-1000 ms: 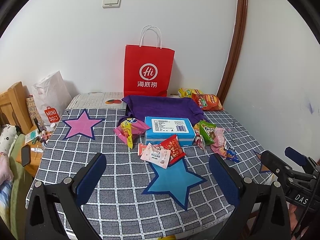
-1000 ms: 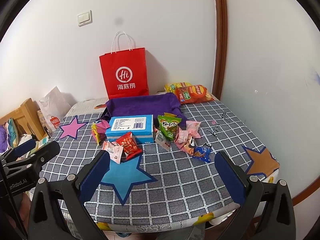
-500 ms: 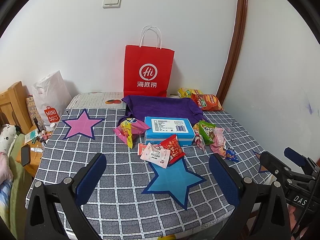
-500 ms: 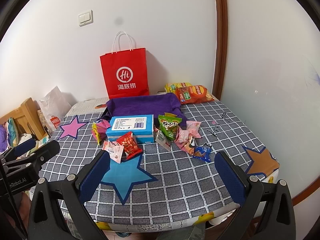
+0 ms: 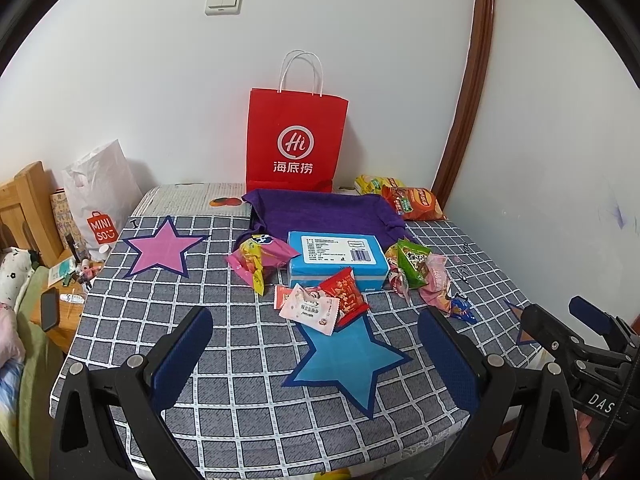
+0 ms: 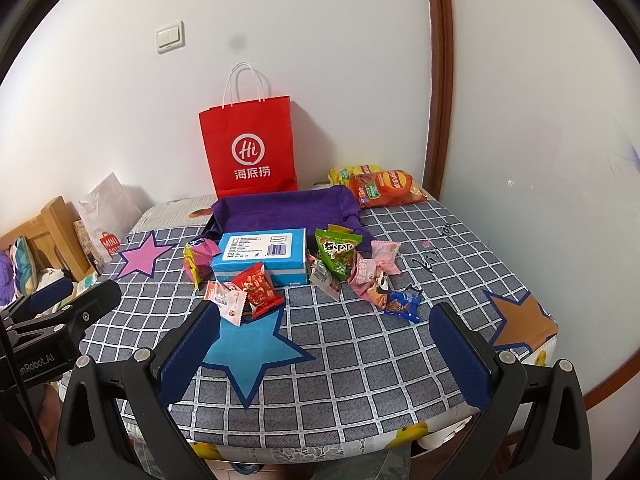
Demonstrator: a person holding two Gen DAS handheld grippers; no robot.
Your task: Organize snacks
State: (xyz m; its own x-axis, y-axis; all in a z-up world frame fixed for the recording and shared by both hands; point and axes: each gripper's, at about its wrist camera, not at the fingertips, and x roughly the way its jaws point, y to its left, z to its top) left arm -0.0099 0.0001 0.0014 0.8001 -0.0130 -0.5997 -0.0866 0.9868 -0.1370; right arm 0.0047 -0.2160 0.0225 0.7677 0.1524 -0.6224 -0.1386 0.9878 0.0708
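Note:
Several small snack packets lie around a blue box (image 5: 337,256) (image 6: 262,254) on the checked tablecloth: a red packet (image 5: 345,295) (image 6: 257,288), a white-pink packet (image 5: 311,309), a pink packet (image 5: 260,257), a green packet (image 5: 412,262) (image 6: 336,254) and a small blue one (image 6: 402,301). A purple cloth-lined tray (image 5: 324,210) (image 6: 280,210) sits behind the box. My left gripper (image 5: 316,354) is open and empty above the table's near edge. My right gripper (image 6: 324,354) is open and empty too, to the right of the left one.
A red paper bag (image 5: 296,140) (image 6: 250,148) stands against the wall. Orange and yellow chip bags (image 5: 412,202) (image 6: 384,188) lie at the back right corner. Star stickers mark the cloth: pink (image 5: 162,246), blue (image 5: 348,356), brown (image 6: 518,318). A white shopping bag (image 5: 100,200) and a wooden chair are at the left.
Both views shifted very slightly; nothing on the table has moved and both grippers stay open.

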